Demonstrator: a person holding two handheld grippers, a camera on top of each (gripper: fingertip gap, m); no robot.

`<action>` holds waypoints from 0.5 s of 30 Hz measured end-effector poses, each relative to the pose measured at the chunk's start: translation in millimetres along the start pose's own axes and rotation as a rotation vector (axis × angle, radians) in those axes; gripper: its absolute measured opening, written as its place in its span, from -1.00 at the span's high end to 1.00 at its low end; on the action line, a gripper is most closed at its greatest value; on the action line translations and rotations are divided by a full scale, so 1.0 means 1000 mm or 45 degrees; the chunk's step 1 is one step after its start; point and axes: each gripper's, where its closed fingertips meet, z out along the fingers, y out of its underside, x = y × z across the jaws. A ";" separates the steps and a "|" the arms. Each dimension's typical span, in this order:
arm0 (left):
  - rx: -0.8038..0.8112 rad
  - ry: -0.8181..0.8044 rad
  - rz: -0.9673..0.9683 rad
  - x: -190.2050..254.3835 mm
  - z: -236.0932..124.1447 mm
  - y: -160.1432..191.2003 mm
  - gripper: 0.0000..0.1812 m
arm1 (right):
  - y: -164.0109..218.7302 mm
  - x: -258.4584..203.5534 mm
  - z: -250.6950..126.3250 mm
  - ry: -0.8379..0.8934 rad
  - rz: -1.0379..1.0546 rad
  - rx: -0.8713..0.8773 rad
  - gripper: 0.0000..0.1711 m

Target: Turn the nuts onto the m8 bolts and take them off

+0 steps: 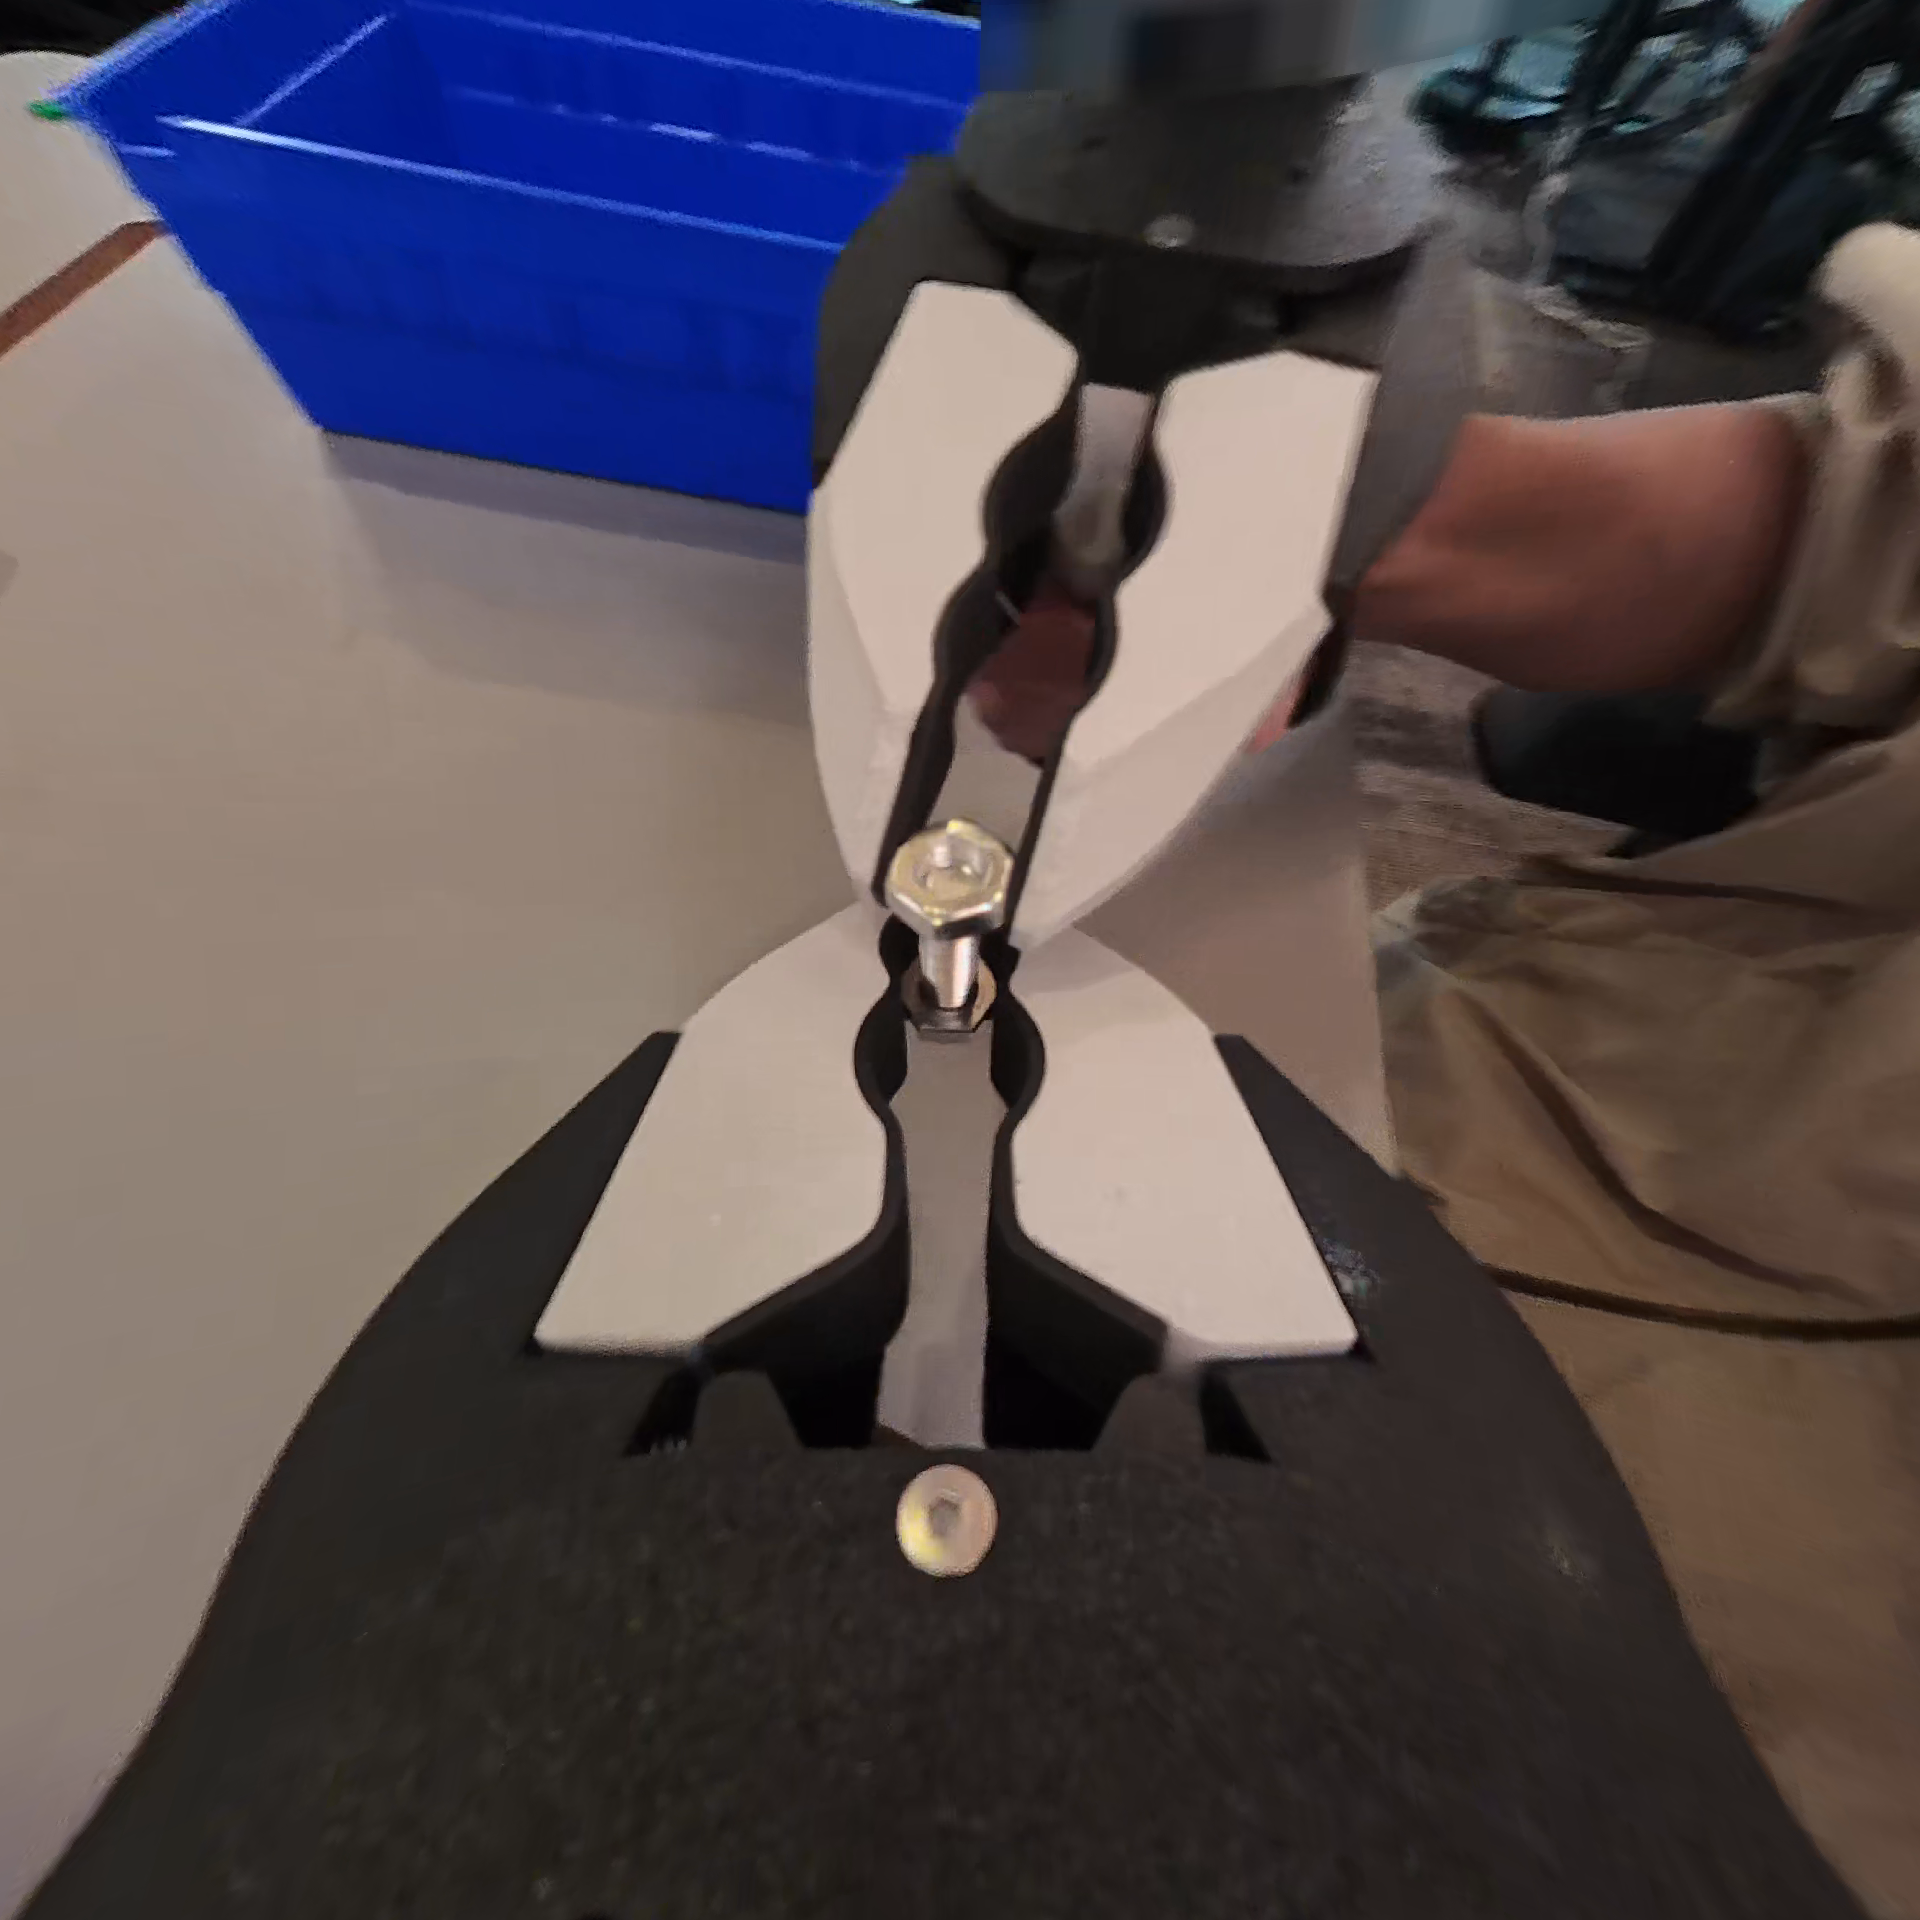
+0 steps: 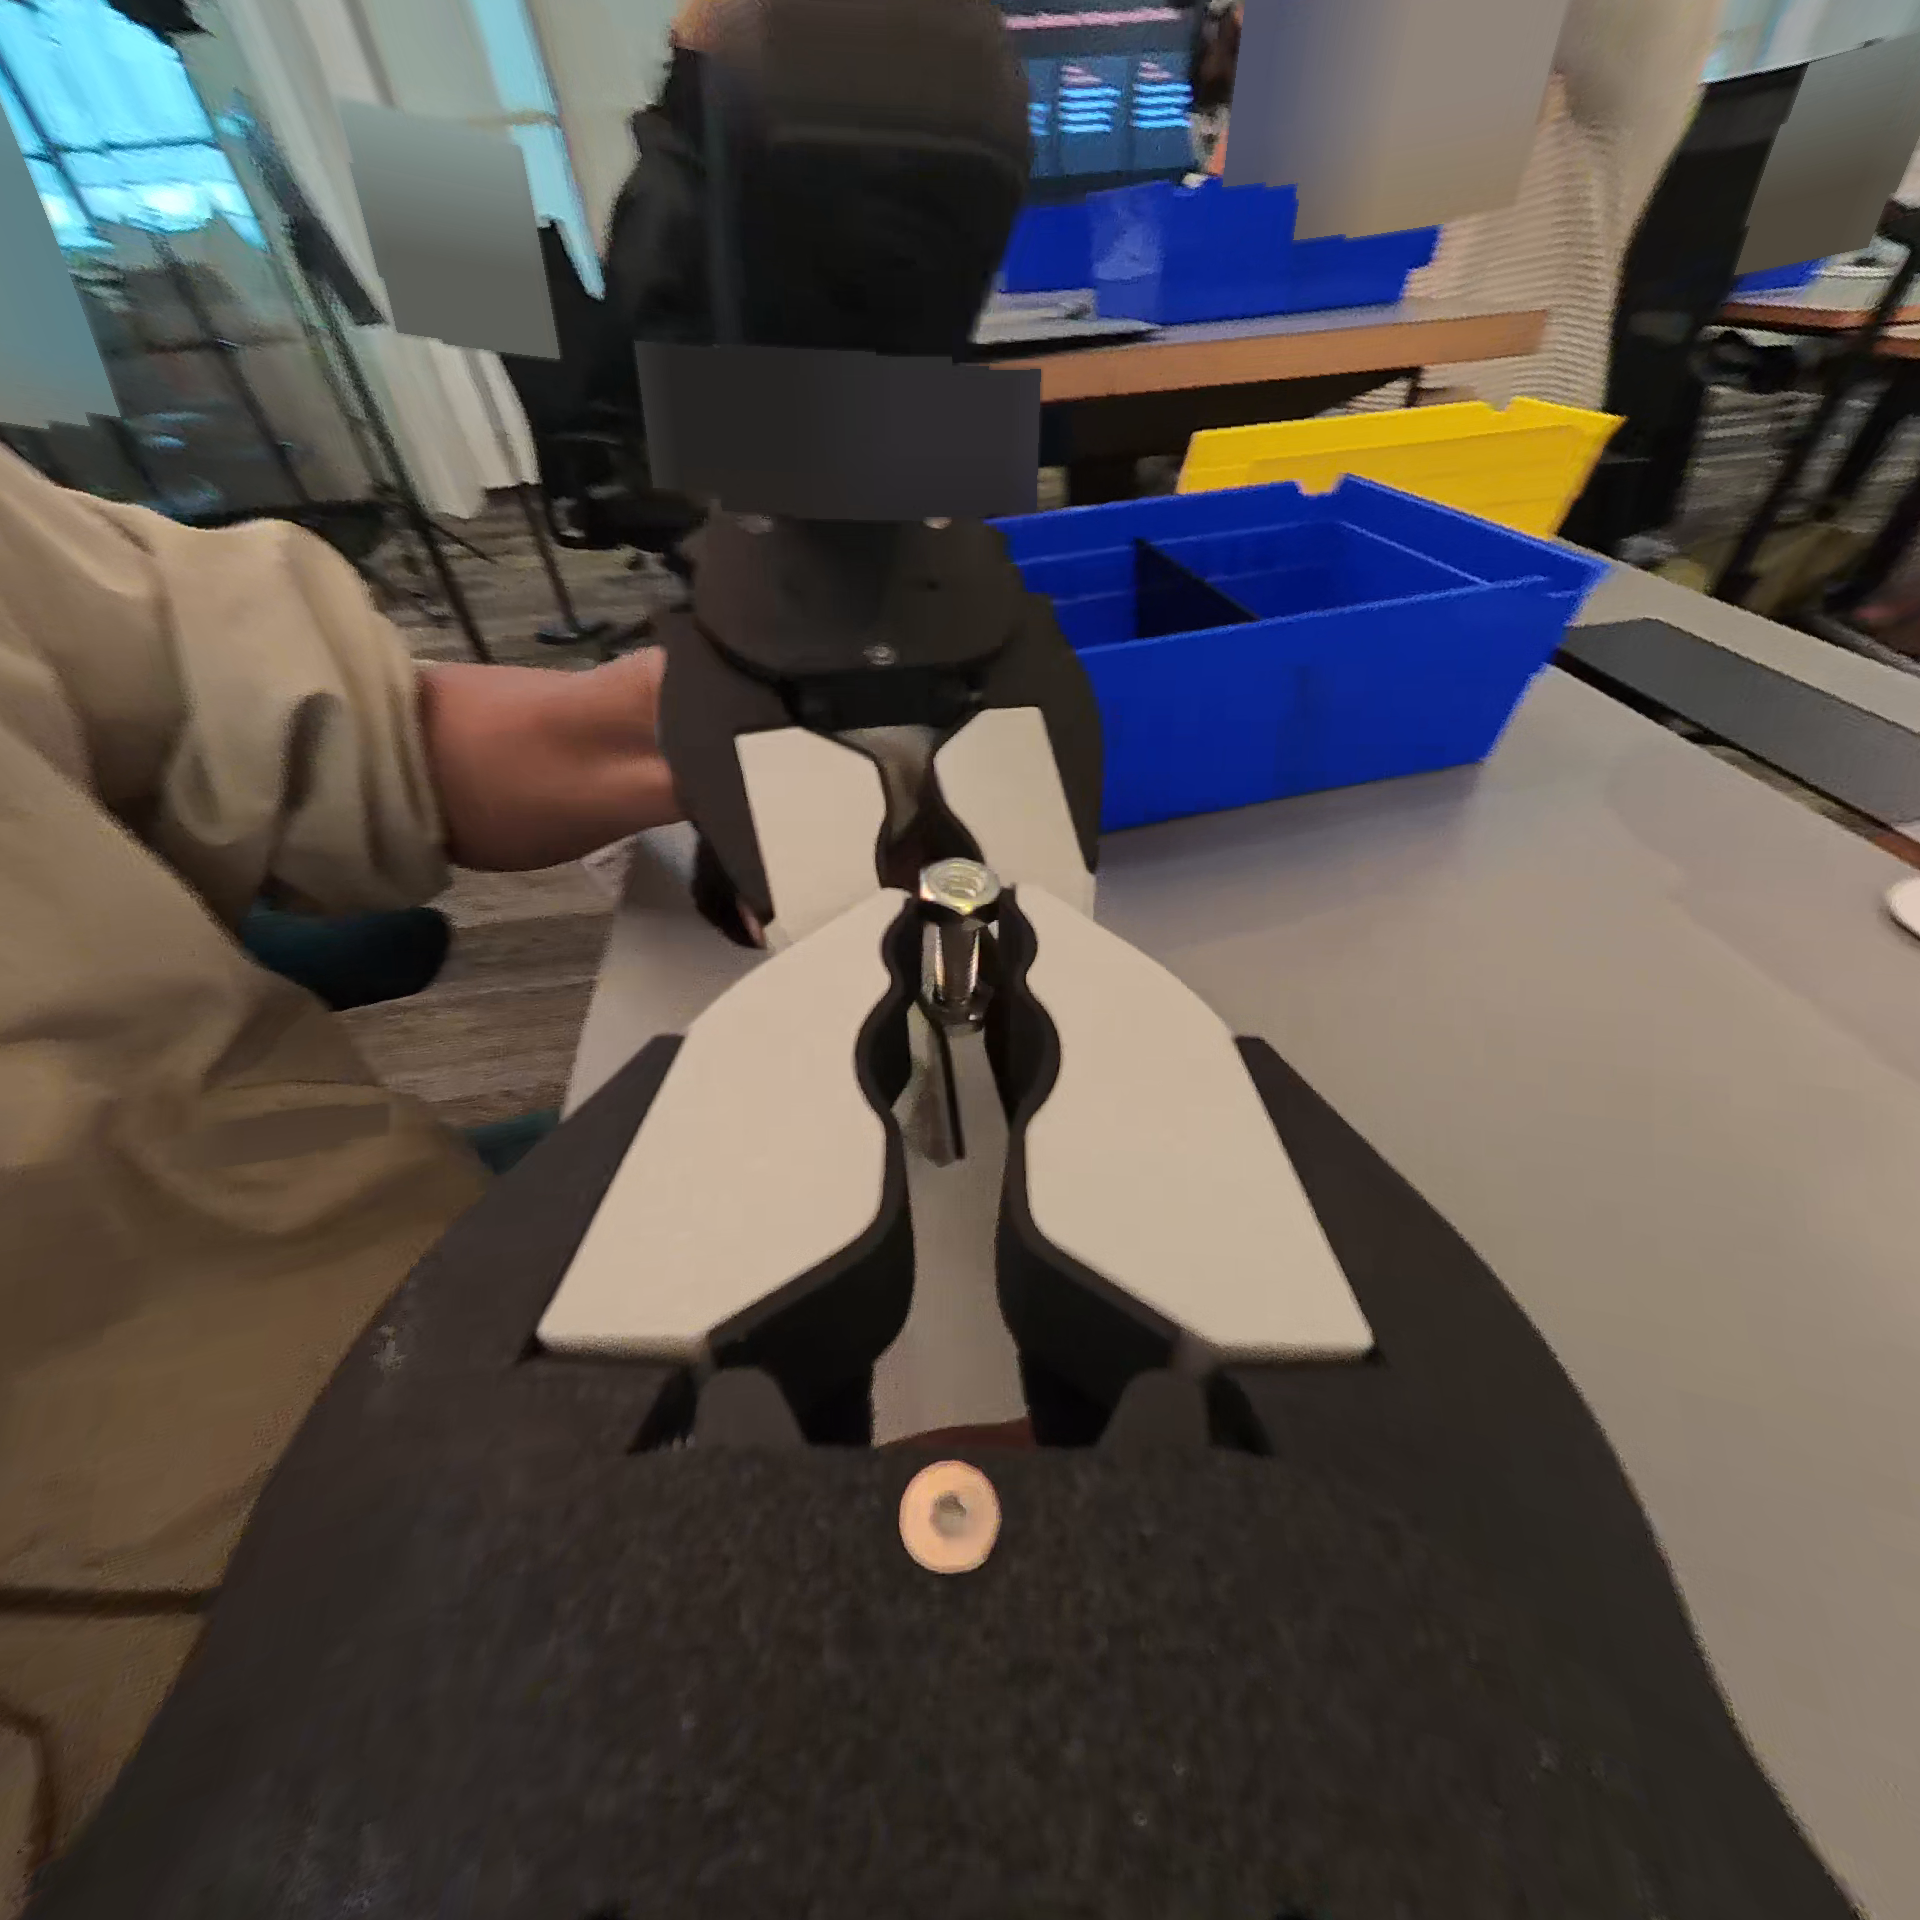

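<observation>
Gripping the nut in mid-frame, the left gripper is meeting the right gripper, which is pinching the bolt by its head; the shank is pointing straight into the nut.

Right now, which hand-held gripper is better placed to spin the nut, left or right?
Left. The left hand-held gripper has its tips closed around the dark nut, while the right hand-held gripper pinches the hex head of the bolt, steadying it.
</observation>
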 end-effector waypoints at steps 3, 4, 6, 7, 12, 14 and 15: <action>-0.045 -0.220 0.032 -0.017 0.005 0.003 0.89 | 0.005 0.009 0.002 0.158 -0.010 -0.038 0.84; -0.054 -0.278 0.018 -0.022 0.005 0.004 0.89 | 0.005 0.011 0.003 0.203 -0.012 -0.044 0.84; -0.053 -0.328 -0.008 -0.025 0.007 0.004 0.89 | 0.006 0.014 0.003 0.271 -0.025 -0.044 0.84; -0.046 -0.333 -0.005 -0.025 0.007 0.003 0.89 | 0.006 0.014 0.003 0.283 -0.018 -0.032 0.84; -0.044 -0.270 0.011 -0.021 0.011 0.004 0.89 | 0.008 0.015 0.000 0.197 0.072 0.020 0.82; -0.067 -0.275 0.042 -0.021 0.012 0.004 0.89 | 0.010 0.014 0.001 0.176 0.086 -0.002 0.78; -0.073 -0.271 0.056 -0.020 0.012 0.004 0.89 | 0.009 0.013 0.002 0.170 0.079 -0.001 0.80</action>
